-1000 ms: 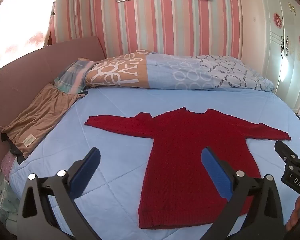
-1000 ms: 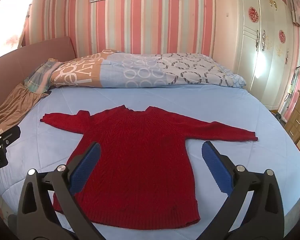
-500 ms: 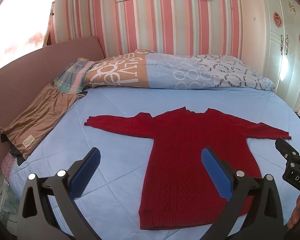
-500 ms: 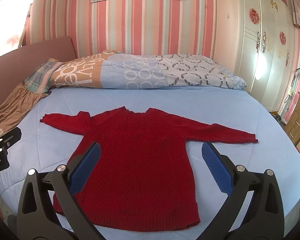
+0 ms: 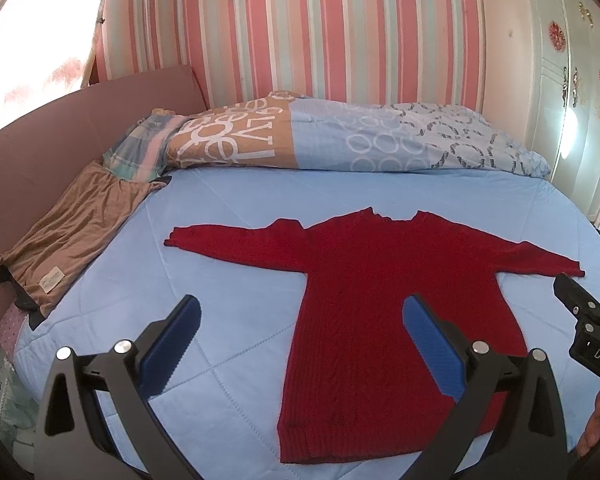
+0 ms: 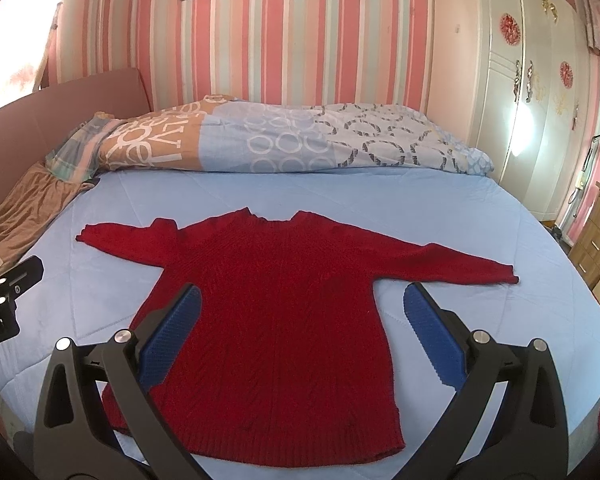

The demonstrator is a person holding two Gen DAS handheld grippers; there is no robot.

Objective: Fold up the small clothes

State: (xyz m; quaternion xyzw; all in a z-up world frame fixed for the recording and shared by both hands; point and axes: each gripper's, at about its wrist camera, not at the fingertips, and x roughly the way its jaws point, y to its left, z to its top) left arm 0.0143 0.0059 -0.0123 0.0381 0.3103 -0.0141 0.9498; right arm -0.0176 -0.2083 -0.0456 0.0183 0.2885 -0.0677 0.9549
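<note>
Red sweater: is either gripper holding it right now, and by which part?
Neither. The left gripper and right gripper are both open above the red sweater, which lies flat.

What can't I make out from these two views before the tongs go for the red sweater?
- Red sweater hem, right wrist view: its left corner sits behind the right tongs.
- Sweater's right side, left wrist view: covered by the left tongs.
- Label on the brown garment: too small to read.
- Bed's near edge: cut off.

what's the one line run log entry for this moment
phase: pre-grasp | red sweater: flat on blue bed cover, sleeves spread, unfolded | left hand-held gripper: open, empty | right hand-held gripper: open, empty
</note>
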